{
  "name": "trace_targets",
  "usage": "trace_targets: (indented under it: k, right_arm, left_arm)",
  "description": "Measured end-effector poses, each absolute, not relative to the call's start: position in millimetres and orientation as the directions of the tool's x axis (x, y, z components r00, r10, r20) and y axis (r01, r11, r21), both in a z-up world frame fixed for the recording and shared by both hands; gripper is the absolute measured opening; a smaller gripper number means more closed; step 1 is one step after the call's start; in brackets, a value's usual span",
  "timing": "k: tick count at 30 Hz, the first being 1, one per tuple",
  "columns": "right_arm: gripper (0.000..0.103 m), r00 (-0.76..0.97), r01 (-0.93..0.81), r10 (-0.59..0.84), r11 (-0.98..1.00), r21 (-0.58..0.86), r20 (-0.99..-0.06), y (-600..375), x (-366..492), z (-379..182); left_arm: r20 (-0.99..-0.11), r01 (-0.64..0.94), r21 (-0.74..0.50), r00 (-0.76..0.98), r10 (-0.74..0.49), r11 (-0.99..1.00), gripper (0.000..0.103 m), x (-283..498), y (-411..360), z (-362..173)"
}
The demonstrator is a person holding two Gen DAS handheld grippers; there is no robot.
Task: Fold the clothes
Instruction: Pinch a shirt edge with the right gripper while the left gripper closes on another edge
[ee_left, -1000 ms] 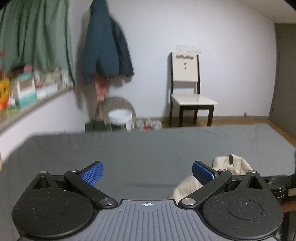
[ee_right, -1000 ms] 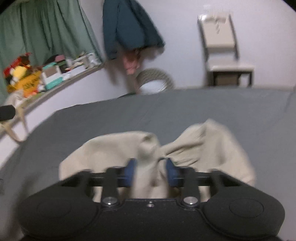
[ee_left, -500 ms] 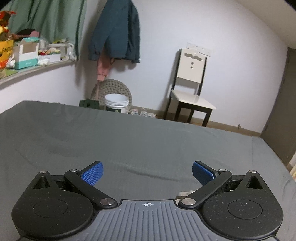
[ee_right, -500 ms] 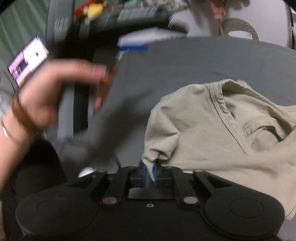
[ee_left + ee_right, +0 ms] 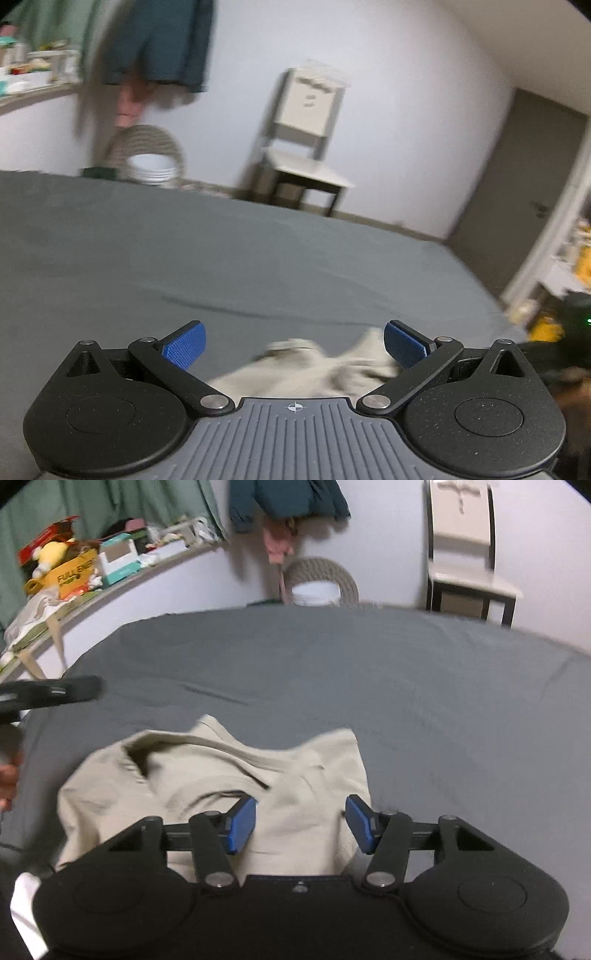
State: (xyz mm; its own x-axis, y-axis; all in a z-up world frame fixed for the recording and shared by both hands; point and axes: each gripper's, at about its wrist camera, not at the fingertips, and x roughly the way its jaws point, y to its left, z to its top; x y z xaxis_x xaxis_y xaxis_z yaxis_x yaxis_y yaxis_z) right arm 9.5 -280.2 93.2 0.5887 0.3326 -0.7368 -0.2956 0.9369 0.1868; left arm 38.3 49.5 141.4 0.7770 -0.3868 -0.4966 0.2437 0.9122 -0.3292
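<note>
Beige shirt [image 5: 207, 786] lies crumpled on the grey bed [image 5: 369, 686], right hand-held gripper [image 5: 301, 825] just opening off it, left hand-held gripper [image 5: 293, 343] spread wide, empty.

Crumpled beige cotton shirt [image 5: 317, 373] motion-blurred, near edge hidden behind left gripper body at 6 o'clock. Person's hand [image 5: 8, 775] cut off at 9 o'clock.
</note>
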Motion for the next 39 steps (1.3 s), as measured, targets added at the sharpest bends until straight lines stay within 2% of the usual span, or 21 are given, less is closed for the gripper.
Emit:
trace_targets:
  k: [2,3,7,12,16,19,22,25,29,31,34,38,39]
  right_arm:
    - [0.035,0.571,-0.306,0.352,0.929,0.206,-0.742,-279.8,15.7,85.6]
    - [0.032,0.565,-0.314,0.358,0.927,0.207,-0.744,-276.9,17.7,82.7]
    - [0.009,0.555,-0.388,0.376,0.906,0.169,-0.742,-255.0,5.7,81.9]
    - [0.008,0.568,-0.532,0.392,0.846,0.041,-0.724,-222.8,-17.5,102.0]
    - [0.009,0.600,-0.578,0.362,0.813,-0.074,-0.713,-213.0,-47.5,115.8]
    - [0.010,0.598,-0.601,0.335,0.789,-0.131,-0.728,-210.4,-56.2,118.1]
    - [0.024,0.571,-0.613,0.324,0.780,-0.129,-0.754,-217.0,-54.2,116.3]
    - [0.031,0.567,-0.563,0.336,0.825,-0.056,-0.752,-249.0,-40.5,120.0]
    - [0.031,0.540,-0.384,0.443,0.886,0.258,-0.716,-318.9,-6.9,118.3]
    - [0.031,0.531,-0.310,0.466,0.884,0.350,-0.708,-336.9,6.6,108.2]
    - [0.031,0.506,-0.251,0.483,0.875,0.414,-0.715,-343.9,19.5,94.0]
    - [0.031,0.469,-0.235,0.527,0.848,0.475,-0.709,-337.1,26.9,80.8]
    - [0.031,0.460,-0.226,0.529,0.847,0.482,-0.713,-335.9,27.3,76.6]
  left_arm:
    - [-0.471,0.310,-0.348,0.758,-0.451,0.885,0.103,32.4,43.9,143.2]
    - [-0.458,0.342,-0.356,0.747,-0.482,0.870,0.103,29.5,41.1,144.0]
    - [-0.449,0.399,-0.329,0.731,-0.514,0.856,0.103,26.0,32.6,147.9]
    - [-0.454,0.490,-0.303,0.679,-0.576,0.817,0.103,22.6,22.3,147.8]
    - [-0.500,0.563,-0.230,0.631,-0.593,0.793,0.103,20.6,-2.6,145.2]
    - [-0.521,0.593,-0.232,0.594,-0.613,0.771,0.103,22.4,-15.4,144.3]
    - [-0.535,0.616,-0.227,0.568,-0.625,0.754,0.103,22.8,-24.6,144.3]
    - [-0.538,0.635,-0.212,0.559,-0.631,0.743,0.103,23.9,-30.5,148.1]
    - [-0.526,0.634,-0.211,0.568,-0.633,0.744,0.103,32.4,-37.2,150.8]
    - [-0.532,0.635,-0.197,0.572,-0.625,0.747,0.103,37.9,-44.8,149.6]
    - [-0.557,0.629,-0.184,0.566,-0.608,0.755,0.102,51.3,-58.7,146.9]
    - [-0.602,0.630,-0.141,0.558,-0.572,0.763,0.094,60.8,-72.9,140.3]
    - [-0.612,0.638,-0.121,0.555,-0.563,0.761,0.089,61.6,-76.6,138.5]
